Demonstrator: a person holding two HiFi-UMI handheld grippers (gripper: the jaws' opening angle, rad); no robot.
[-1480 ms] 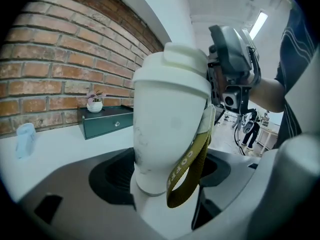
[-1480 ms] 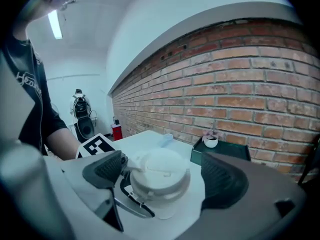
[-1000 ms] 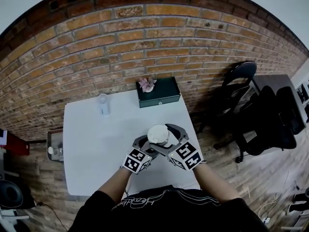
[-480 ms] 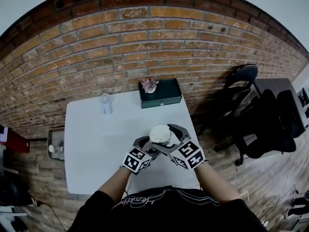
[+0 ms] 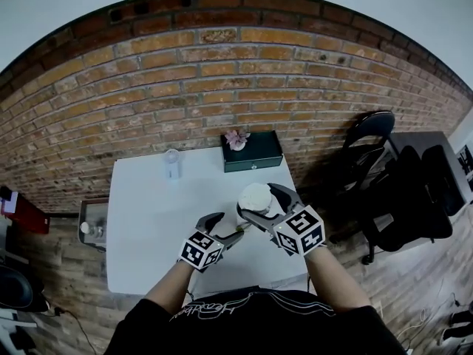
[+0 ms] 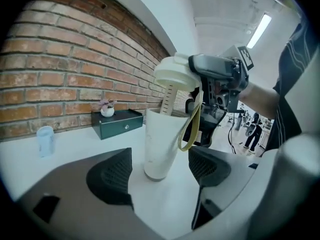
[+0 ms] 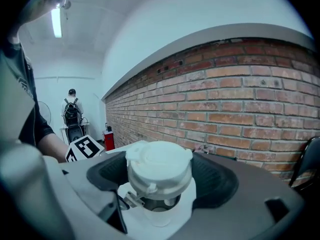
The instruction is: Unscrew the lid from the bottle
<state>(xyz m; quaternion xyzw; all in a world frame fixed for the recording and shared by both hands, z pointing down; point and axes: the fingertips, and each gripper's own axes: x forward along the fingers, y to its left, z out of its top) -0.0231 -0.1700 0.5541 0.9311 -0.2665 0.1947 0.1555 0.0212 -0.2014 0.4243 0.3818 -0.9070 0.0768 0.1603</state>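
Note:
A white bottle (image 6: 160,144) stands upright on the white table (image 5: 148,220). Its white lid (image 5: 255,196) is off and hangs a little above the bottle's mouth (image 7: 160,211), with my right gripper (image 5: 260,202) shut on it. In the left gripper view a straw and a yellowish strap hang from the lid (image 6: 174,73) down to the bottle. In the right gripper view the lid (image 7: 159,170) fills the gap between the pads. My left gripper (image 6: 160,171) is open just short of the bottle, with neither pad touching it. In the head view the lid hides most of the bottle.
A dark green box (image 5: 253,151) with a small pink flower pot (image 5: 237,139) sits at the table's far edge by the brick wall. A clear cup (image 5: 171,163) stands at the far left. Black chairs (image 5: 373,135) are right of the table, a small cart (image 5: 92,224) left.
My left gripper has let go of the bottle and drawn back toward me. The right gripper has lifted the lid up off the bottle.

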